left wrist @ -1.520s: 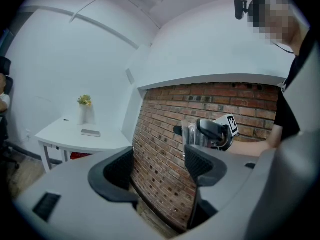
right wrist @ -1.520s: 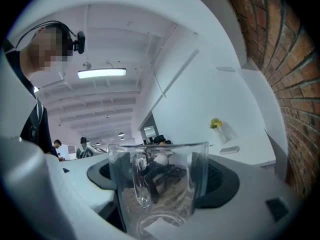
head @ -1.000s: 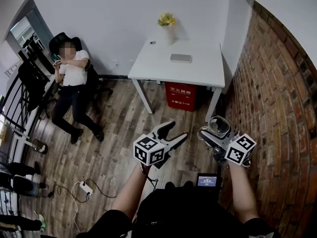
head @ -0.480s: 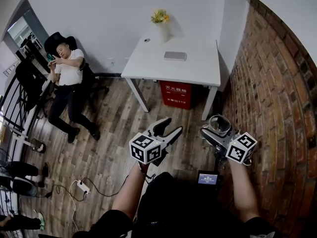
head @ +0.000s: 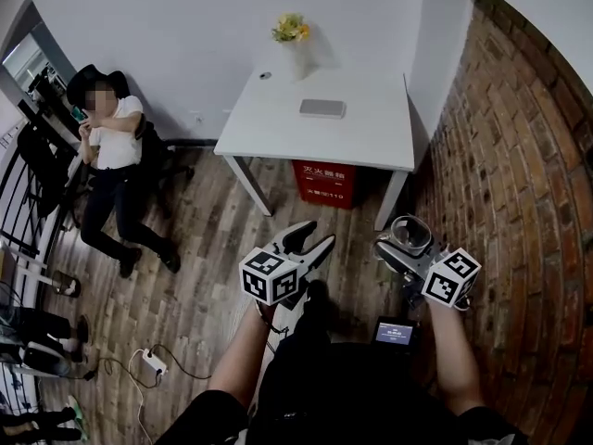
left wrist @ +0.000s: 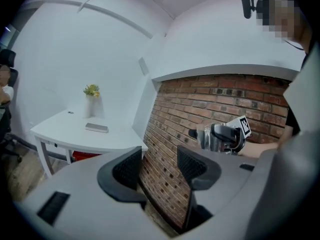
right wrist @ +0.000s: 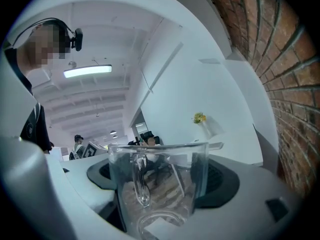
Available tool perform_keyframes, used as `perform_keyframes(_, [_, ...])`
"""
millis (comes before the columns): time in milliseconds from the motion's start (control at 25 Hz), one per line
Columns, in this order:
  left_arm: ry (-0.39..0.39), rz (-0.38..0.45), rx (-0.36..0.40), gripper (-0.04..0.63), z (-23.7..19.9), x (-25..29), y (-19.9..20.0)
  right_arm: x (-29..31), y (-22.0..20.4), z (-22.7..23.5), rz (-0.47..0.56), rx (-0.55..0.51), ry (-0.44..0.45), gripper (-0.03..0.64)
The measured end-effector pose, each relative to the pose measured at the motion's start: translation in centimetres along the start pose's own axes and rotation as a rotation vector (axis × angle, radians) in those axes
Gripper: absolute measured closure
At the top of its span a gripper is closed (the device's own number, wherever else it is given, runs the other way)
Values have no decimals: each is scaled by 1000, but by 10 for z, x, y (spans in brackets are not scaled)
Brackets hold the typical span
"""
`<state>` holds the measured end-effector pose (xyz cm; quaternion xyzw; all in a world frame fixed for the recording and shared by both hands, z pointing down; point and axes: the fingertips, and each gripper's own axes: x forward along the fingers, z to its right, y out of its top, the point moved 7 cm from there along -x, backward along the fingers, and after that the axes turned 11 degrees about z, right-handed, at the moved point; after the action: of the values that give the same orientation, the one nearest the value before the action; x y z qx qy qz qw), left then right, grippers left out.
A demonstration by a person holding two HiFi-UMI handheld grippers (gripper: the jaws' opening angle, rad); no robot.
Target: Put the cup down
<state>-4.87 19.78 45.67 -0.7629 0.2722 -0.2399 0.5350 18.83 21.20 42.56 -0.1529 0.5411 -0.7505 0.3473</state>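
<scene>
A clear glass cup point(head: 410, 234) with a handle is held in the air by my right gripper point(head: 402, 246), low beside the brick wall. In the right gripper view the cup point(right wrist: 165, 156) fills the space between the dark pads point(right wrist: 224, 180), which press on its sides. My left gripper point(head: 309, 241) hangs over the wooden floor to the left of the cup. Its jaws are closing, and nothing is between them in the left gripper view point(left wrist: 159, 165). That view also catches the right gripper with the cup point(left wrist: 211, 138) against the bricks.
A white table point(head: 371, 137) stands ahead against the wall, bearing a flat grey object point(head: 321, 108) and a vase of yellow flowers point(head: 291, 31). A red box point(head: 331, 184) sits under it. The brick wall point(head: 519, 156) runs along the right. A person point(head: 107, 151) reclines at far left.
The table has come slightly nearer and larger in the head view. My left gripper's jaws have narrowed. The cup stays in the right gripper, in much the same place.
</scene>
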Motion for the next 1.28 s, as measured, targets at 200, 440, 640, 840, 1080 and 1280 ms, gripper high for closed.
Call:
perform_keyframes(200, [-27, 9, -19, 410, -64, 48, 37, 63, 23, 46, -3, -6, -48, 189])
perform_keyframes(440, [-74, -19, 15, 445, -129, 86, 66, 132, 34, 83, 18, -3, -78, 189])
perform_keyframes(640, [-75, -11, 32, 507, -184, 109, 90, 192, 36, 112, 8, 7, -88, 189])
perform_keyframes(840, [-75, 10, 22, 542, -223, 119, 101, 230, 30, 126, -4, 17, -93, 189])
perform_keyframes(1080, [-88, 5, 5, 549, -247, 135, 104, 253, 27, 142, -23, 29, -108, 189])
perform_keyframes(1280, [-78, 15, -7, 557, -264, 152, 107, 270, 27, 167, -40, 32, -91, 189])
